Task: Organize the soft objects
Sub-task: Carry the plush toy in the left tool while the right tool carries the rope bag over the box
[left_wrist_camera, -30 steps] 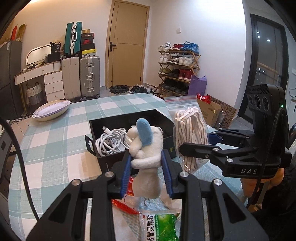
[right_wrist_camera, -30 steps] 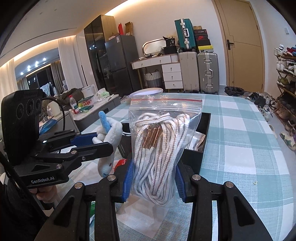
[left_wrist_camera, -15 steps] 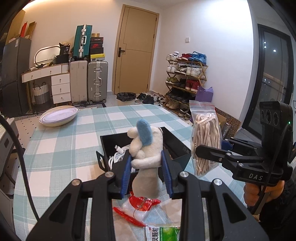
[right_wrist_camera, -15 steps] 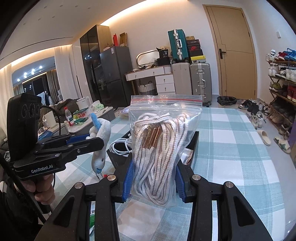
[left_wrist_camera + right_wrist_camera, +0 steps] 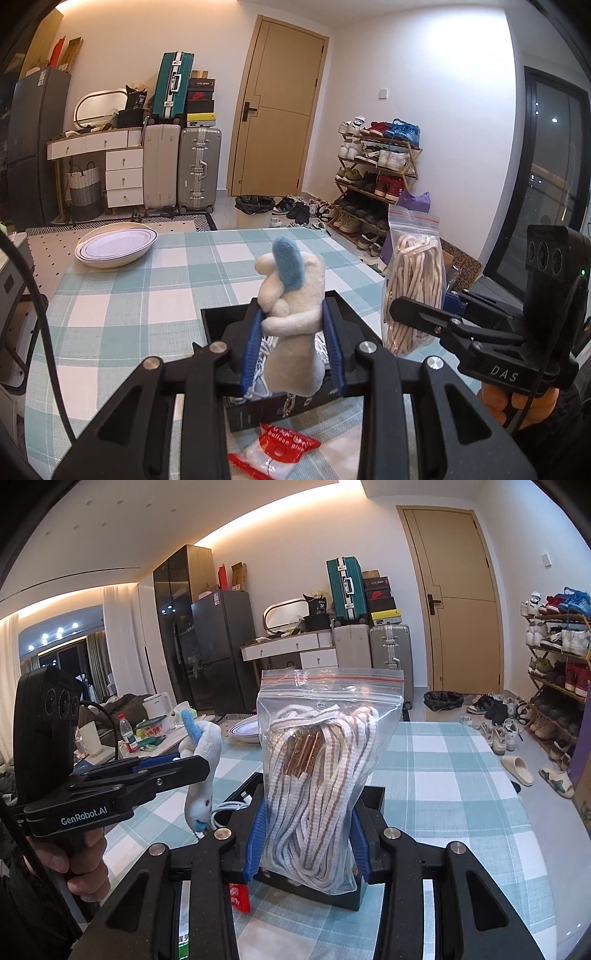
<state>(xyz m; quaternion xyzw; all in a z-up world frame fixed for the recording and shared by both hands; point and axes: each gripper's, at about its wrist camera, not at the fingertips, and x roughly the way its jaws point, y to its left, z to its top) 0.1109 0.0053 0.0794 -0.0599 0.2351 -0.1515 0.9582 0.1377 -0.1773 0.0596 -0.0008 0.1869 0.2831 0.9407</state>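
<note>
Carrying both soft items above the bench point(image 5: 110, 295): the left gripper point(image 5: 293, 347) clamps a white plush toy point(image 5: 291, 314), the right gripper point(image 5: 306, 843) a bagged rope point(image 5: 317, 775). Next, I judge, each lowers into the black box point(image 5: 218, 325) below, without snagging the cables.

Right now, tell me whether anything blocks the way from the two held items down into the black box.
Nothing visible does. The plush toy in the left gripper and the bag of rope in the right gripper hang above the open black box. It already holds a white cable, which takes up part of the floor.
</note>
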